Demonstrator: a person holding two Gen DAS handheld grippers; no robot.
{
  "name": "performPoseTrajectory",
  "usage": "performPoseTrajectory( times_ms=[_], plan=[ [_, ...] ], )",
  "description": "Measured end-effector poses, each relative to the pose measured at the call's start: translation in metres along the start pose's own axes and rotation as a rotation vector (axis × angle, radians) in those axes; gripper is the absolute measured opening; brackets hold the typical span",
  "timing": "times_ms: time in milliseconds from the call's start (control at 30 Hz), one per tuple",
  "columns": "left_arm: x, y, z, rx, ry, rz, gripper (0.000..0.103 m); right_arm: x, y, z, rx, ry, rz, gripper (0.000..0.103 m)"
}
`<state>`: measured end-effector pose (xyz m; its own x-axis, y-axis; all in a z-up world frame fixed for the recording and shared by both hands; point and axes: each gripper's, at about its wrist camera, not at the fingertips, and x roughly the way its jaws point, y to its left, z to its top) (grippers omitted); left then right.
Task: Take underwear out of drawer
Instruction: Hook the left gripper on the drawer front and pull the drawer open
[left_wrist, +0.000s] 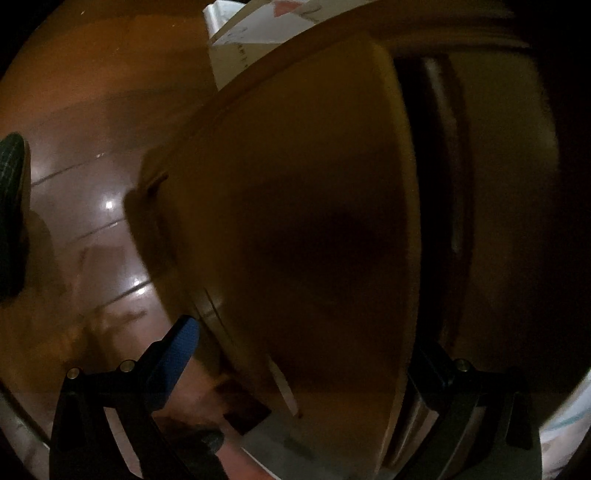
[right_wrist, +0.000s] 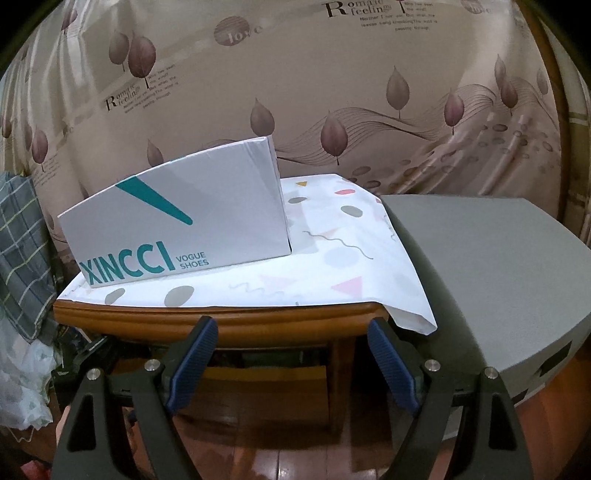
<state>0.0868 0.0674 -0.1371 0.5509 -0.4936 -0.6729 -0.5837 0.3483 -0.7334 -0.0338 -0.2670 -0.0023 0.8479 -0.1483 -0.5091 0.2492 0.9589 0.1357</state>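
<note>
- We could not make out any underwear in either view; the drawer (right_wrist: 266, 373) sat under the wooden desk (right_wrist: 221, 325), pulled out a little, its contents dark and unreadable.
- Our right tool (right_wrist: 291, 363) hung released in front of that drawer, its two blue pads (right_wrist: 195, 369) well apart and holding nothing.
- Our left tool (left_wrist: 295, 369) was pressed close against a wooden panel (left_wrist: 295, 221) that filled most of its view; one blue pad (left_wrist: 181, 354) showed left of the panel, the other finger lay in shadow to the right, so we cannot tell how far it stood apart.
- On the desk lay a white patterned cloth (right_wrist: 332, 258), one corner hanging over the front edge.
- A white XINCCI shoe box (right_wrist: 177, 225) stood on the cloth toward the left.
- A grey box (right_wrist: 491, 280) sat just beside the desk on the right.
- Behind hung a leaf-printed curtain (right_wrist: 332, 92); a green plaid fabric (right_wrist: 22, 236) hung at the left.
- Below was a glossy wooden floor (left_wrist: 92, 221).
</note>
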Motion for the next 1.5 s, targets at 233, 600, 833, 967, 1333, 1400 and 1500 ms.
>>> performPoseTrajectory(
  times_ms=[233,600,833,967,1333,1400,1500],
  plan=[
    [0.001,0.008,-0.002,-0.031,0.008,-0.026,0.103,-0.004,0.002,0.001,-0.009,-0.017,-0.001,0.086],
    [-0.019,0.008,-0.004,0.036,-0.033,0.084,0.103,-0.003,0.004,0.0,-0.016,-0.012,-0.003,0.086],
    [-0.04,0.017,-0.012,0.06,-0.029,0.14,0.103,-0.001,0.005,-0.001,-0.019,-0.007,-0.004,0.086],
    [-0.047,0.024,-0.017,0.085,-0.026,0.162,0.103,0.0,0.006,-0.004,-0.027,-0.002,-0.007,0.086],
    [-0.067,0.037,-0.031,0.135,-0.038,0.217,0.103,0.005,0.008,-0.007,-0.038,0.018,-0.015,0.086],
    [-0.069,0.041,-0.034,0.139,-0.033,0.218,0.103,0.004,0.008,-0.007,-0.038,0.015,-0.014,0.086],
    [-0.077,0.042,-0.036,0.156,-0.036,0.236,0.103,0.005,0.008,-0.007,-0.041,0.018,-0.013,0.086]
  ],
)
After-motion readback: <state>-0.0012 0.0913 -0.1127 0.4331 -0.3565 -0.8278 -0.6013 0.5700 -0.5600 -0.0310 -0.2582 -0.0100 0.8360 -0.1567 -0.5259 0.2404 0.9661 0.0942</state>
